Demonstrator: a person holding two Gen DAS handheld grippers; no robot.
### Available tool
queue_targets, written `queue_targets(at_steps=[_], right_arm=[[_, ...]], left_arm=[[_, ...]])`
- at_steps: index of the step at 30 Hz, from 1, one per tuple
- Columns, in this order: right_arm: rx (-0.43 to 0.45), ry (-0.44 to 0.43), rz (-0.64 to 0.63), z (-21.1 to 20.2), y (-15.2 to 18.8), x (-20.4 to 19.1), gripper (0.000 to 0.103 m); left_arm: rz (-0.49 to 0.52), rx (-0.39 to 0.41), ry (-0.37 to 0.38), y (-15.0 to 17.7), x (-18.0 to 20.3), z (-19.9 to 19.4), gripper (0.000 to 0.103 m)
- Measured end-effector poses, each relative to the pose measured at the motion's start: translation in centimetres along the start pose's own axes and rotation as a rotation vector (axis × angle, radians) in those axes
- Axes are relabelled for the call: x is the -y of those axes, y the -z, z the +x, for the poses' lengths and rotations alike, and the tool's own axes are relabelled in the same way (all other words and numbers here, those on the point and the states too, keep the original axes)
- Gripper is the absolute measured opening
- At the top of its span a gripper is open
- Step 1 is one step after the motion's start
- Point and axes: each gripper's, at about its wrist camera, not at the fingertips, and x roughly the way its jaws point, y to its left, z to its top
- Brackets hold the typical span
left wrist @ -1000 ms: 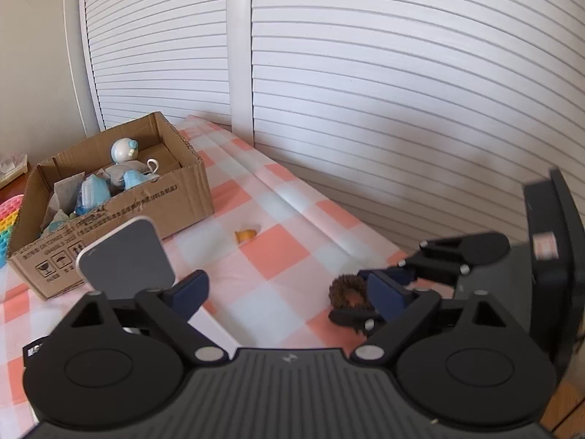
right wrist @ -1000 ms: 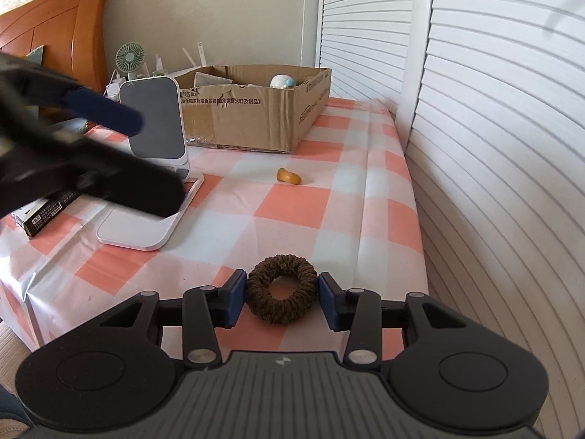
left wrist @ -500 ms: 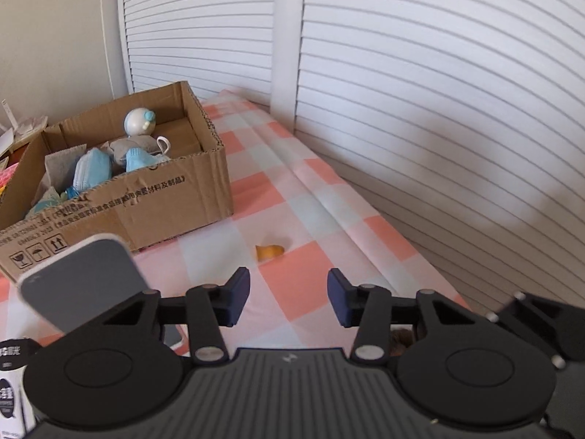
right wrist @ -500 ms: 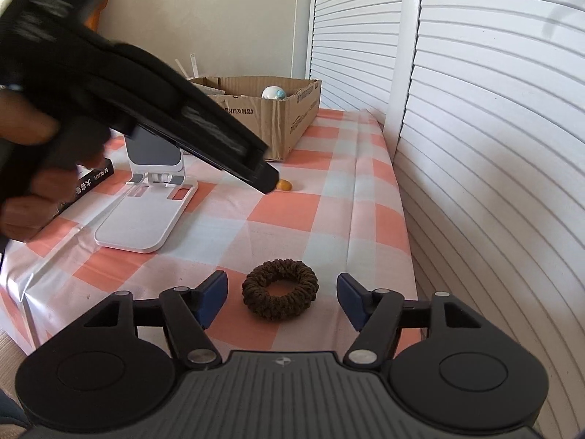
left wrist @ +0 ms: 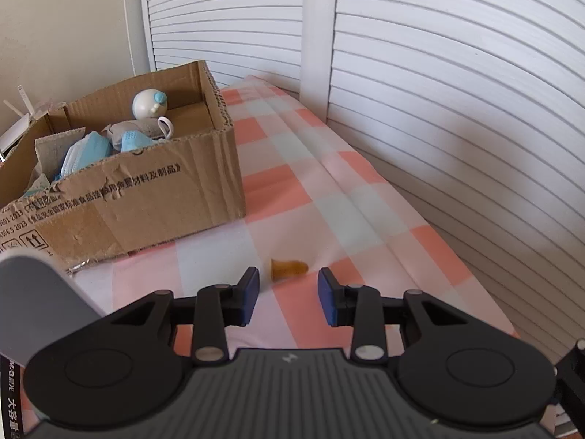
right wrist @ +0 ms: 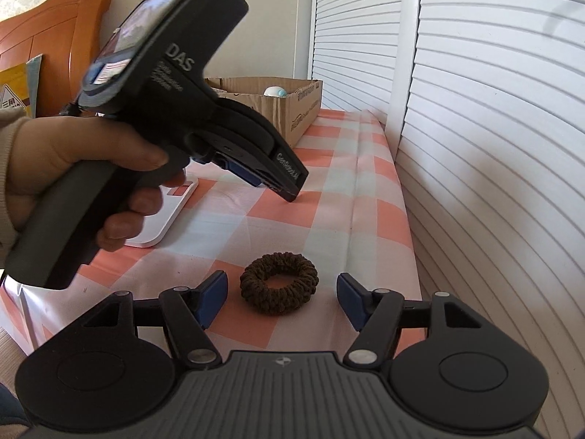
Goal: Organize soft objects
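A small orange rubber cone [left wrist: 288,268] lies on the checked tablecloth just ahead of my left gripper [left wrist: 288,294], which is open and empty. A brown hair scrunchie [right wrist: 279,283] lies flat between the fingers of my right gripper [right wrist: 281,294], which is open and not touching it. The left gripper also shows in the right wrist view [right wrist: 292,186], held in a hand above the table. The cardboard box [left wrist: 153,197] at the back left holds face masks and a white-and-blue toy [left wrist: 149,104].
A white phone stand [right wrist: 161,219] with a grey plate [left wrist: 36,296] stands left of the grippers. White slatted doors [left wrist: 457,91] run along the table's right edge. A wooden headboard [right wrist: 55,44] is far left.
My right gripper opened and let go of the scrunchie, then drew back a little. My left gripper swung forward over the table and closed in on the orange cone.
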Motion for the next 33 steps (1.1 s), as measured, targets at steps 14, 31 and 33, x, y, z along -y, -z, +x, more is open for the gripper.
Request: queue_targets(at_steps=[14,31,33], right_arm=[[0.002,-0.006,0.001,0.1,0.0,0.0,0.069],[-0.005,-0.023,0.02,-0.5,-1.0,0.2,0.046],[-0.004,-0.026,0.02,-0.7,-1.1,0.1,0.046]], left_arm=[[0.015,0.007,0.023,-0.5,0.4,0.4,0.02],[0.082,-0.014,0.133,0.5,0.3,-3.2,0.02],[0.093,-0.02,0.154,0.9,0.1,-4.2,0.02]])
